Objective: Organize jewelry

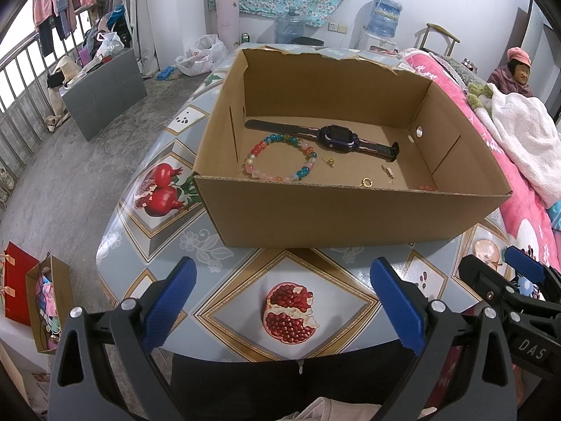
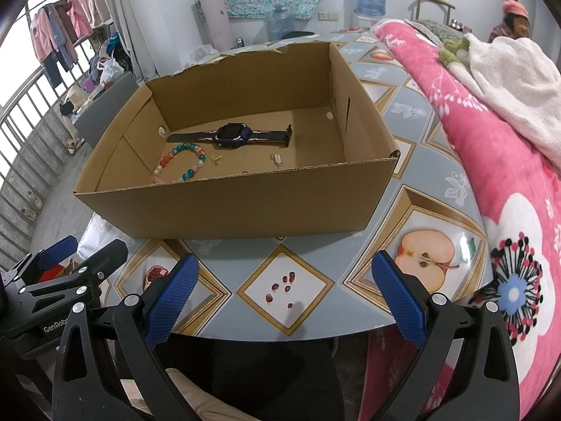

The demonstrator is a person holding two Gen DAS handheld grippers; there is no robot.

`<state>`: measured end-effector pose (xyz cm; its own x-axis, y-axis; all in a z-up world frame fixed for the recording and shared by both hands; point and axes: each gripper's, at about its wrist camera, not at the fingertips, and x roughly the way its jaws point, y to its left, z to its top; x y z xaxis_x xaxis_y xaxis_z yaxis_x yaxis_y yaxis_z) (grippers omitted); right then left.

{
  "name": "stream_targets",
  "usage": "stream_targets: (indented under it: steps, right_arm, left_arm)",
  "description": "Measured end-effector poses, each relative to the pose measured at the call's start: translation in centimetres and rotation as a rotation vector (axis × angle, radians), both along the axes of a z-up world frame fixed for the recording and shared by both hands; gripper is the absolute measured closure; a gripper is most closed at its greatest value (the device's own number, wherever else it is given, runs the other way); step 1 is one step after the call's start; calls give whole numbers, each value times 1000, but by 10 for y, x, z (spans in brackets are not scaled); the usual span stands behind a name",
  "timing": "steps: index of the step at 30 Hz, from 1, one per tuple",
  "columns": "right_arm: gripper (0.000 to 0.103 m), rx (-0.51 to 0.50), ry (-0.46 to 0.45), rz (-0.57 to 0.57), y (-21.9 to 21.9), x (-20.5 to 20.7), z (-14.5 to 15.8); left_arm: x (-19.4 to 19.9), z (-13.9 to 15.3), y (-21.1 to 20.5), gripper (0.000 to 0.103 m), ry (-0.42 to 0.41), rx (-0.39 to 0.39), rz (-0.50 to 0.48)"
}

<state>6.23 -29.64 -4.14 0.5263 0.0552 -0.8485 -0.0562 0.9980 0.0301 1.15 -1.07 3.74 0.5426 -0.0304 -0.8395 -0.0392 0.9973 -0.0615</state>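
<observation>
An open cardboard box (image 1: 350,217) (image 2: 231,207) stands on the table. Inside it lie a dark purple watch (image 1: 338,137) (image 2: 233,135), a bracelet of coloured beads (image 1: 280,158) (image 2: 180,163), and a few small gold pieces (image 1: 366,182) (image 2: 216,159). A bit of red beads (image 1: 427,187) shows at the box's near right corner. My left gripper (image 1: 284,305) is open and empty, above the table's near edge, in front of the box. My right gripper (image 2: 285,301) is open and empty too, beside the left one (image 2: 63,277).
The table (image 1: 168,256) has a fruit-print oilcloth. A pink flowered quilt (image 2: 491,161) and a white blanket (image 2: 508,77) lie along its right side. A person in a pink hat (image 1: 515,73) sits at the far right. A grey cabinet (image 1: 105,94) and bags stand on the floor at left.
</observation>
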Motion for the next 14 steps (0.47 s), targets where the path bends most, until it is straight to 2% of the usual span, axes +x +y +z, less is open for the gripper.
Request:
stream_targets:
  steps: [14]
  right_arm:
    - [8,0,1,0,-2,1,0]
  left_arm:
    - [0,0,2,6,0,-3,1]
